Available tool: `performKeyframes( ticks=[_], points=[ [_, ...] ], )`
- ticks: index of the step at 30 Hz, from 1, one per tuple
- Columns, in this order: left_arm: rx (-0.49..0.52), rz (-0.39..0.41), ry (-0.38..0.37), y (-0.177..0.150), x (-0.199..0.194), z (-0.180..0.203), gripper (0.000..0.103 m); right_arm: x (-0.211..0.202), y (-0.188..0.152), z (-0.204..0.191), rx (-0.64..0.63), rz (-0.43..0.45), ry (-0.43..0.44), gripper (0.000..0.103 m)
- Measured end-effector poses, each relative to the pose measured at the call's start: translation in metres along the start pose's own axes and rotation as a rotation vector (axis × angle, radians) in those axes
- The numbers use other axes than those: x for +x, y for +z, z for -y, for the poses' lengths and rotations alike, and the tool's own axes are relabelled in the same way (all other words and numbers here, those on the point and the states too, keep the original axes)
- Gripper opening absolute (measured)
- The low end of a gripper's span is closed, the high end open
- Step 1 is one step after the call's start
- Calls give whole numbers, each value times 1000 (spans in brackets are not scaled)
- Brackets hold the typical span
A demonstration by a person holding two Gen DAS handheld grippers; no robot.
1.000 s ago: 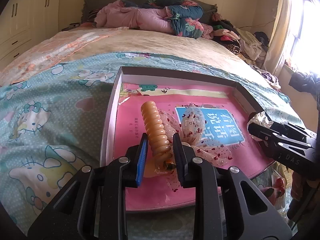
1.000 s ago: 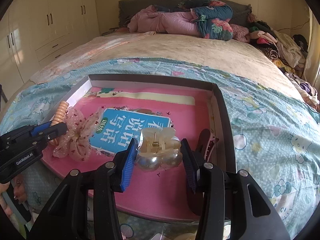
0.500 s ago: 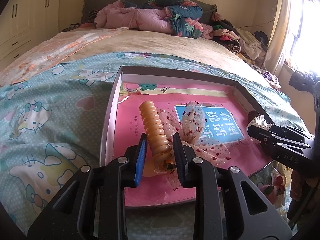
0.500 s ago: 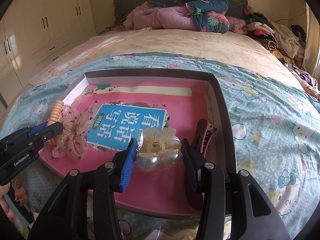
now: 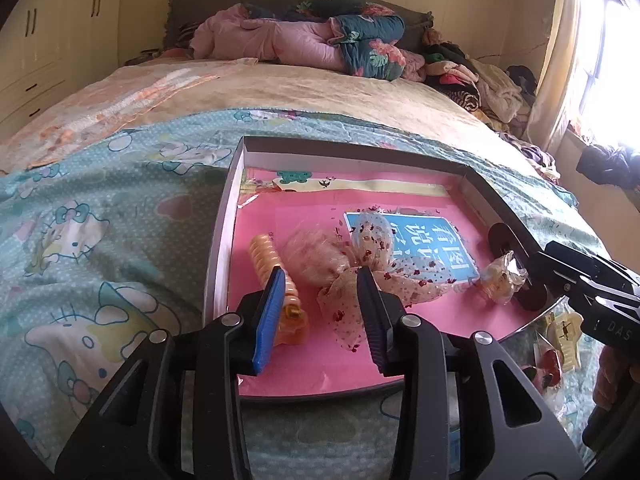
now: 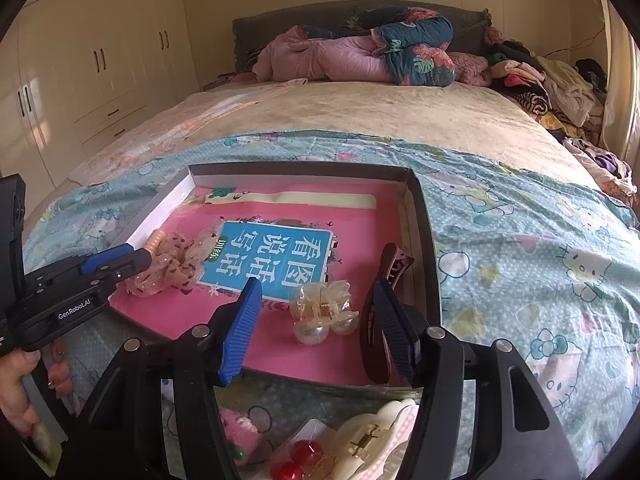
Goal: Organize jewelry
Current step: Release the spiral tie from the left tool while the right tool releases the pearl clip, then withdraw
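Left wrist view first: the left gripper (image 5: pixel 320 300) is seen spread wide with nothing pinched between its pads, hanging low over the near-left corner of the shallow box (image 5: pixel 224 240) that is lined with a pink book (image 5: pixel 320 360). The orange spiral hair tie (image 5: pixel 276 276) is lying on the pink lining, and the blue pad looks to be right against it or just in front of it, hard to call. The sheer dotted bow (image 5: pixel 360 268) is spread out beside it, with a fold of it sitting between the fingers. The right gripper (image 5: pixel 532 268) can be spotted at the box's right edge near the pearl claw clip (image 5: pixel 502 280). Right wrist view: that gripper (image 6: pixel 316 320) is also wide open and empty, with the pearl claw clip (image 6: pixel 322 312) resting on the lining between the fingers, touched by neither as far as can be told, and a dark brown hair clip (image 6: pixel 386 280) lying along the right wall. More pieces are waiting outside the box, a white claw clip (image 6: pixel 376 440) and red beads (image 6: pixel 298 460). So both drops look done; the step would probably be finished best by lifting straight up and back, so the bow's fabric isn't snagged and the clip isn't nudged.
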State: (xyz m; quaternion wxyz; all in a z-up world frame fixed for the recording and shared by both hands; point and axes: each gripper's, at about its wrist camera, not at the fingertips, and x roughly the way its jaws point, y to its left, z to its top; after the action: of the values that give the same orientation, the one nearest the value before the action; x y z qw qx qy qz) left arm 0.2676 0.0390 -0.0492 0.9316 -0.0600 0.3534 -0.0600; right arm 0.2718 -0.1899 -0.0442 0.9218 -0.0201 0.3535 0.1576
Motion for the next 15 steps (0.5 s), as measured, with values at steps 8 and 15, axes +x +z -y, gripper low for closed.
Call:
performKeyframes(
  ticks=[8,15],
  points=[
    [0,28,-4,1,-16,3,42,-19,-6,0,3,28,0,61],
    [-3,57,-17,-1,-37,7,52,-34,-12,3,11,43,-4,62]
  ],
)
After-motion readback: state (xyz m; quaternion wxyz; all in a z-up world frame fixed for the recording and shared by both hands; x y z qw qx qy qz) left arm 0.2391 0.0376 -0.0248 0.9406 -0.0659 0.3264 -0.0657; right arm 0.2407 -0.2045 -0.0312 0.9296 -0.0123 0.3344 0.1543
